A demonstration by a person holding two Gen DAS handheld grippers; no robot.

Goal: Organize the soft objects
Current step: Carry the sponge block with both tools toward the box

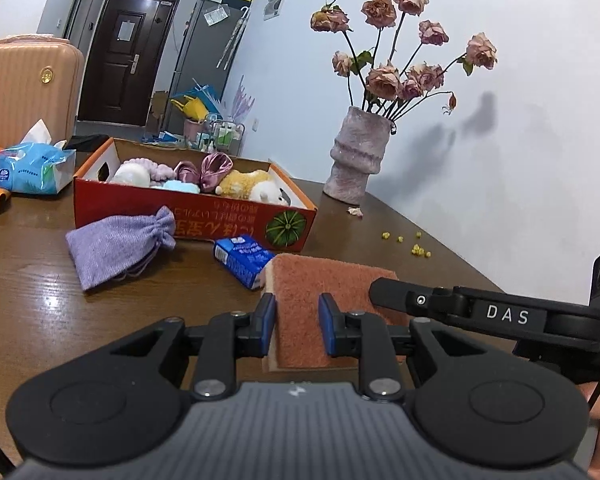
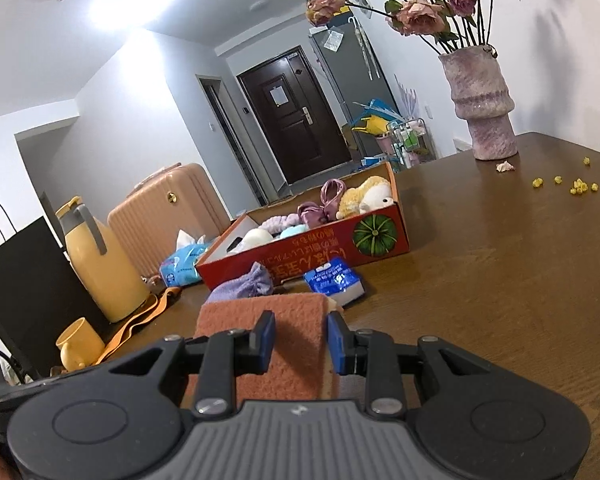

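Scouring sponge [image 1: 332, 304], one: lies flat on the table [image 1: 40, 312], just in front of the red pumpkin carton [image 1: 196, 220], long axis running toward it.

Left gripper [image 1: 297, 322] and right gripper [image 2: 301, 342]: both directly over the sponge, jaws narrowly parted, gripping nothing; neither clearly nearer.

Also before the carton: one lilac drawstring pouch [image 1: 120, 244], one blue tissue packet [image 1: 242, 258].

Inside the carton: one hamster plush [image 1: 256, 188], several soft items.

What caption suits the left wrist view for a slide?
Left gripper over an orange sponge, with a pouch and a red box of soft toys behind.
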